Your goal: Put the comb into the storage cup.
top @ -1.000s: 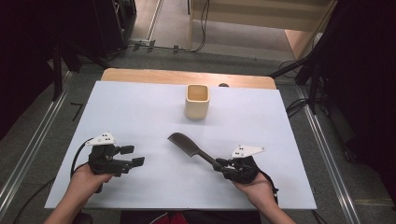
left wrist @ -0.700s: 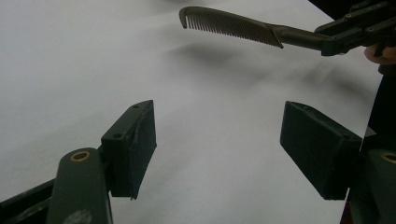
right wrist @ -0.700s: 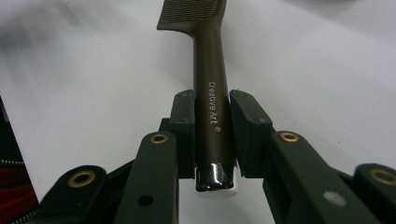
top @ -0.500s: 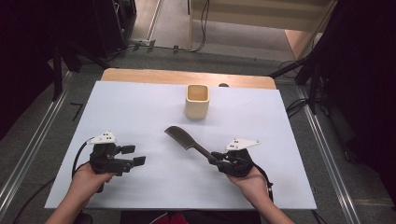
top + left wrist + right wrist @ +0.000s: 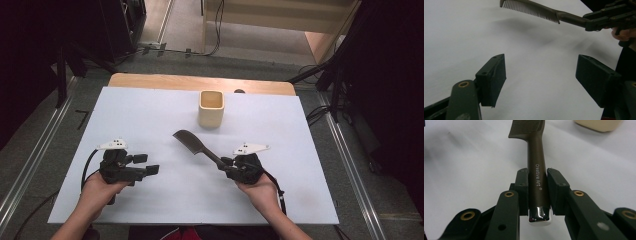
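A dark brown comb (image 5: 196,145) with a long handle is held above the white table, its toothed end pointing up and to the left. My right gripper (image 5: 226,165) is shut on the comb's handle (image 5: 537,177), both pads pressing its sides. The comb (image 5: 534,10) also crosses the top of the left gripper view, teeth downward. My left gripper (image 5: 148,165) rests at the lower left of the table, its jaws standing wide apart (image 5: 541,82) with nothing between them. A cream square cup (image 5: 211,108) stands upright at the far middle of the table.
The white table cover (image 5: 150,110) spans the whole work area, with a wooden edge (image 5: 200,82) at the back. Metal rails run along both sides on the floor. The cup's base (image 5: 599,125) lies at the top right of the right gripper view.
My right gripper has carried the comb left and slightly up, so the comb's head now sits nearer the table's middle. The left gripper has stayed in place.
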Demonstrator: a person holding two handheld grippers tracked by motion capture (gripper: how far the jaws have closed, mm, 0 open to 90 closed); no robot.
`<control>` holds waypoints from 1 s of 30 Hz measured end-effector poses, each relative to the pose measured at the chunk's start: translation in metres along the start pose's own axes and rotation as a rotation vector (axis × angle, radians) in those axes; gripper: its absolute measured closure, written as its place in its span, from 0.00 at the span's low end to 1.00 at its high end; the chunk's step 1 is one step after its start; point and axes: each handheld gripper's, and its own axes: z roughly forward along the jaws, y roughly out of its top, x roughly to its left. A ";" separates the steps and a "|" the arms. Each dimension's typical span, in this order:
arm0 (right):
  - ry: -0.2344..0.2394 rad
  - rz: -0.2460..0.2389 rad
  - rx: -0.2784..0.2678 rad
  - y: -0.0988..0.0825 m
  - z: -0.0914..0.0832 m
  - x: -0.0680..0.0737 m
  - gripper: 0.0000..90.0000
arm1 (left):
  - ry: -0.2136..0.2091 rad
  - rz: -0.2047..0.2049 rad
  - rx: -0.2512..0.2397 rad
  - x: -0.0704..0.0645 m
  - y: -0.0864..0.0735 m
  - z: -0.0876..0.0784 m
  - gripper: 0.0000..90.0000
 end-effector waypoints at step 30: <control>-0.121 0.048 -0.051 0.043 0.048 0.026 0.78 | 0.023 -0.154 -0.041 0.010 0.034 0.019 0.30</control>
